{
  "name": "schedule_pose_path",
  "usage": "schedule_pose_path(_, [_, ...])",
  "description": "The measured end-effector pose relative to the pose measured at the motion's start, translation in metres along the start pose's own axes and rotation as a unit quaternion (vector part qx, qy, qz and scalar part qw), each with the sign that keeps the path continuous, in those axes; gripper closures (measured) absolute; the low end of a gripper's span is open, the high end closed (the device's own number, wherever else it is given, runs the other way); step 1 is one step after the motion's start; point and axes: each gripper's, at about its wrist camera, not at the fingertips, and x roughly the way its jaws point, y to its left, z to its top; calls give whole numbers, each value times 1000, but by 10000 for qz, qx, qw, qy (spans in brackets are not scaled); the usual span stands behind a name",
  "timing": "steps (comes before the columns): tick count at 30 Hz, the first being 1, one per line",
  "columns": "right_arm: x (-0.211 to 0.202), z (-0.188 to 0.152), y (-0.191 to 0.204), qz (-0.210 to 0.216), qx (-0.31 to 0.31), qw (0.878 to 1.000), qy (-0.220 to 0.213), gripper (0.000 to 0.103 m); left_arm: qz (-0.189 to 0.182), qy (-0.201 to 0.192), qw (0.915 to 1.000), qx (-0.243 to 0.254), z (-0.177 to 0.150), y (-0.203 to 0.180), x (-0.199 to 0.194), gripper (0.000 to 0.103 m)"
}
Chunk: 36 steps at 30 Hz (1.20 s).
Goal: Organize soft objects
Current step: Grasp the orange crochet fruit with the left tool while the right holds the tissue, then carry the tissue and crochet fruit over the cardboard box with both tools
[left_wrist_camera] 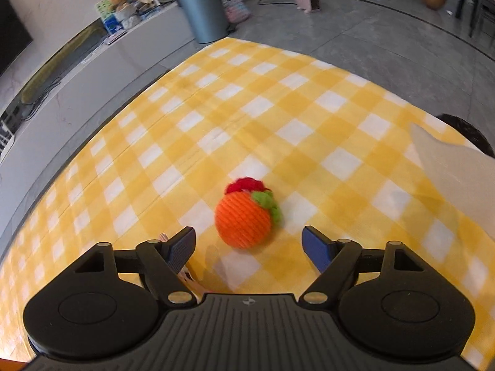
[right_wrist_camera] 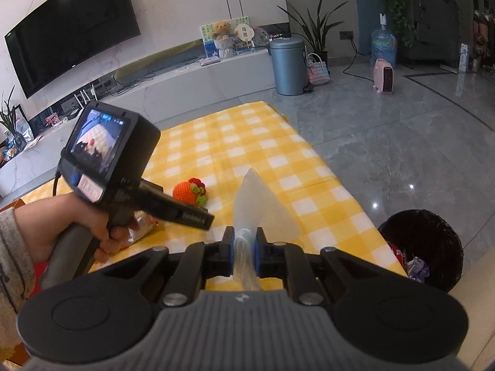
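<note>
An orange knitted ball point(left_wrist_camera: 243, 220) with a green leaf and a red tuft lies on the yellow checked tablecloth point(left_wrist_camera: 278, 108). My left gripper point(left_wrist_camera: 249, 249) is open, just short of the ball, its blue pads on either side below it. The ball also shows in the right wrist view point(right_wrist_camera: 185, 192). My right gripper point(right_wrist_camera: 245, 247) is shut on a translucent plastic bag point(right_wrist_camera: 256, 204) and holds it above the table's right part. The bag's edge shows at the right of the left wrist view point(left_wrist_camera: 458, 179).
A black bin point(right_wrist_camera: 423, 244) with a dark liner stands on the floor by the table's right edge. A crinkly packet point(right_wrist_camera: 142, 227) lies under the left hand. A grey pedal bin point(right_wrist_camera: 289, 65) and a pink heater point(right_wrist_camera: 384, 75) stand beyond the table.
</note>
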Motion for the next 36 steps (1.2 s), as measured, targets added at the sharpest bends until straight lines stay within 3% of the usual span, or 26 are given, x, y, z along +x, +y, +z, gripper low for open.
schedule_pose_path(1, [0, 0, 0, 8, 3, 10000, 12, 92, -13, -8, 10000, 1, 0, 1, 2, 19])
schedule_pose_path(3, [2, 1, 2, 43, 4, 10000, 25, 92, -125, -64, 9999, 42, 1, 2, 3, 39])
schedule_pose_path(5, [4, 1, 4, 62, -24, 10000, 55, 93, -205, -109, 9997, 40, 1, 3, 5, 49])
schedule_pose_path(10, [6, 0, 6, 34, -58, 9999, 114, 93, -190, -291, 9991, 227, -1, 1, 2, 51])
schedule_pose_path(13, [8, 0, 6, 35, -67, 9999, 138, 93, 45, -395, 9990, 220, -4, 2, -3, 51])
schedule_pose_path(21, [11, 0, 13, 239, -271, 9992, 150, 95, 90, -541, 9985, -55, -20, 13, -27, 51])
schedule_pose_path(27, [11, 3, 16, 396, -164, 9991, 36, 95, -47, -802, 9966, -182, -21, 19, -69, 51])
schedule_pose_path(32, [7, 4, 22, 611, -174, 9980, -40, 96, -96, -1323, 9911, -124, -24, 19, -125, 51])
schedule_pose_path(36, [-1, 7, 31, 940, -205, 9952, -170, 96, -244, -1801, 9827, -349, -34, 29, -176, 51])
